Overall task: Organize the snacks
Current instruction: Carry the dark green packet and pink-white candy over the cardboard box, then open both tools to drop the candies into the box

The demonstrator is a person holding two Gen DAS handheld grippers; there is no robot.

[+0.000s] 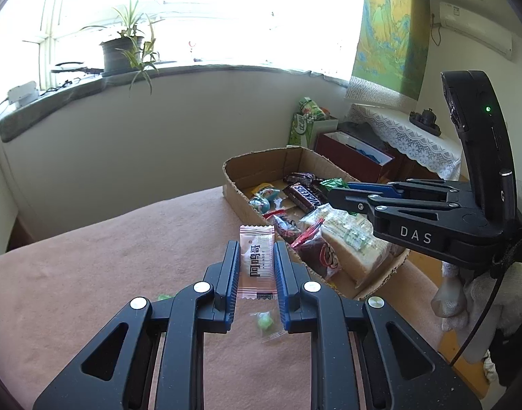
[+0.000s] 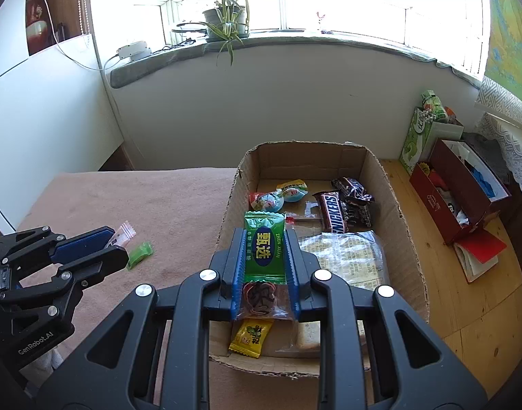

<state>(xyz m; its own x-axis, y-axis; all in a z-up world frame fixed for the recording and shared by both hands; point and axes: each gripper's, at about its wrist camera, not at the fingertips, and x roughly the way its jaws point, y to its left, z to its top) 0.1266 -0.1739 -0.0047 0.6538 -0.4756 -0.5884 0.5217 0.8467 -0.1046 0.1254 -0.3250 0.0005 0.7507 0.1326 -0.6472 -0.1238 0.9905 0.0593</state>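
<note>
At lower centre of the left wrist view, we see the left hand-held gripper (image 1: 256, 266) pinching a pink sachet (image 1: 256, 262) lengthwise; the cardboard box (image 1: 261, 165) lies right. The right hand-held gripper (image 2: 264, 256) pinches a green packet (image 2: 263, 250) over it.

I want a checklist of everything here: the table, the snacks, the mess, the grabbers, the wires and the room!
Surface: pinkish-brown cloth, mostly bare.
Job's things: cardboard box holding a Snickers bar, other wrapped snacks and a yellow packet; one green candy loose on the cloth.
Clutter: nothing seen on the cloth besides the candy.
Grippers: left gripper shut on pink packet; right gripper shut on green packet.
Cables: white cord on the wall.
Surroundings: potted plant on the windowsill, red box on the floor.
</note>
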